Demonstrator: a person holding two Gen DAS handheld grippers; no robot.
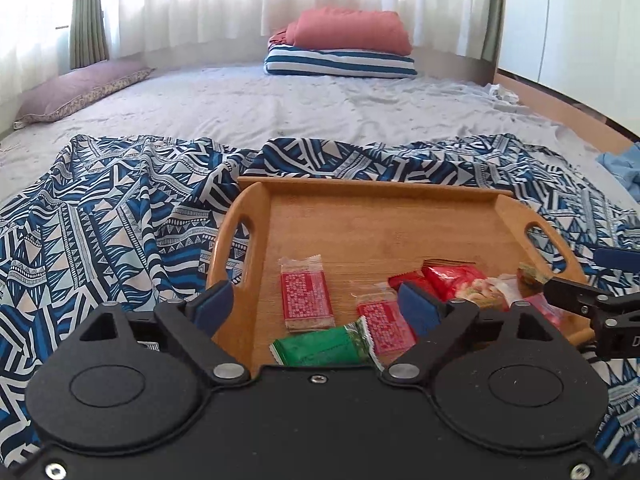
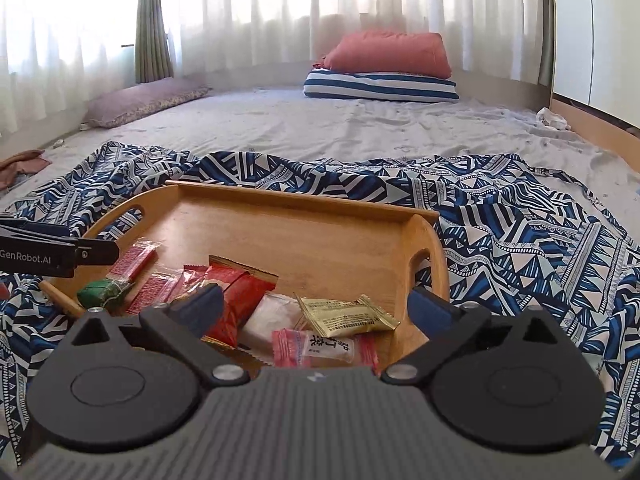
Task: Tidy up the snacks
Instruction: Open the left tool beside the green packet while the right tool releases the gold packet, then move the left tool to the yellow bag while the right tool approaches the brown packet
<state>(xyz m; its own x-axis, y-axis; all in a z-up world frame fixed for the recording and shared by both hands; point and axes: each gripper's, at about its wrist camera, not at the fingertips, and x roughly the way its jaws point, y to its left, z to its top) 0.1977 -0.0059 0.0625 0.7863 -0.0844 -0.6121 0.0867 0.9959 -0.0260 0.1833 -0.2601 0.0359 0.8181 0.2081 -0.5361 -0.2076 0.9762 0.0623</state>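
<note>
A wooden tray (image 1: 380,216) with handles lies on a blue patterned cloth and holds several snack packets along its near edge. In the left wrist view I see a green packet (image 1: 324,346), two red-and-clear bars (image 1: 306,298) and red packets (image 1: 452,280). My left gripper (image 1: 320,304) is open and empty above the tray's near left part. In the right wrist view the tray (image 2: 304,232) holds a red packet (image 2: 240,300), a gold packet (image 2: 348,314), a pink packet (image 2: 324,348) and a green one (image 2: 98,292). My right gripper (image 2: 316,308) is open and empty over them.
The patterned cloth (image 1: 120,220) covers the near part of a grey bed (image 1: 280,108). A red cushion on a striped one (image 1: 340,48) and a purple pillow (image 1: 76,92) lie at the far side by curtains. The other gripper shows at each view's edge (image 2: 48,254).
</note>
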